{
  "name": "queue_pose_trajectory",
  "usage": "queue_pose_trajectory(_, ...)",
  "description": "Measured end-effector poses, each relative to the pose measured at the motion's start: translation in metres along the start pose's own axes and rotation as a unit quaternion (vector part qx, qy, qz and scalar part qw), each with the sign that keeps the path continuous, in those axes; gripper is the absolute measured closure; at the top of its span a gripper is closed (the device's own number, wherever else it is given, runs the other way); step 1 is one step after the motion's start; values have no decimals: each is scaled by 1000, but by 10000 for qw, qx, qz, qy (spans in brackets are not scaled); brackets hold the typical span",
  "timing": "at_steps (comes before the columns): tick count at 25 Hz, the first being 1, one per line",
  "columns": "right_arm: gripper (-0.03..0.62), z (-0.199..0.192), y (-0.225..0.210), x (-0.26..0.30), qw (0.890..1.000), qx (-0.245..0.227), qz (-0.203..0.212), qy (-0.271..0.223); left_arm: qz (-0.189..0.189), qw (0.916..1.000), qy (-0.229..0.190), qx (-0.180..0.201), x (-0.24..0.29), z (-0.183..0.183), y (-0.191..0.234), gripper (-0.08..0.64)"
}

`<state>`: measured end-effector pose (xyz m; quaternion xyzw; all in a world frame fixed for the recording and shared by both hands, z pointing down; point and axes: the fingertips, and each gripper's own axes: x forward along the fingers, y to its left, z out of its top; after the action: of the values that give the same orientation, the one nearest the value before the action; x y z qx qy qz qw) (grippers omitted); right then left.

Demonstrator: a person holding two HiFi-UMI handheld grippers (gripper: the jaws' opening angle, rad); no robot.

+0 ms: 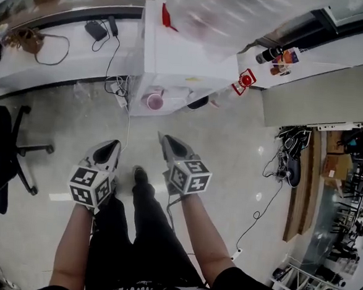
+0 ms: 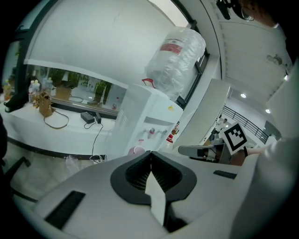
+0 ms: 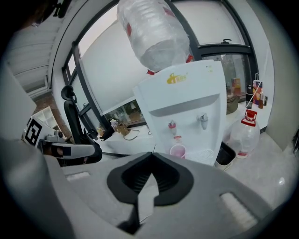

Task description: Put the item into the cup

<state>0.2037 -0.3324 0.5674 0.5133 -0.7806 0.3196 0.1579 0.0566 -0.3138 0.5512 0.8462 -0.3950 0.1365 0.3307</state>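
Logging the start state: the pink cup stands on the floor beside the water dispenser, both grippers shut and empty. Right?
Not the floor: the pink cup stands on the tray of the water dispenser, under its red tap, as the right gripper view shows. The left gripper and right gripper are indeed shut and empty.

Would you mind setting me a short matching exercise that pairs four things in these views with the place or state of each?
Things:
1. pink cup
2. large water bottle
3. red-capped jug
4. left gripper

Places or states:
A. upended on top of the dispenser
B. jaws together, nothing between them
C. standing on the dispenser's shelf
D. on the floor beside the dispenser

Pairs: 1-C; 2-A; 3-D; 4-B
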Motion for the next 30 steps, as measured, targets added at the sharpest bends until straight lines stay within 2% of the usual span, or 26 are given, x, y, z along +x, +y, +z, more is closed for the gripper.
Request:
queue_pose_trajectory(13, 591, -10, -57, 85, 9999, -28, 144, 66, 414, 9988, 165, -177, 74, -44, 42, 554)
queue_pose_trajectory(23, 591, 3, -75, 135, 9994, 10, 334, -112, 803, 9960, 167, -345, 91, -54, 73, 554)
queue_pose_trajectory(30, 591, 6, -84, 163, 9990, 88, 433, -94, 893, 9953, 131, -357, 107, -52, 79, 554)
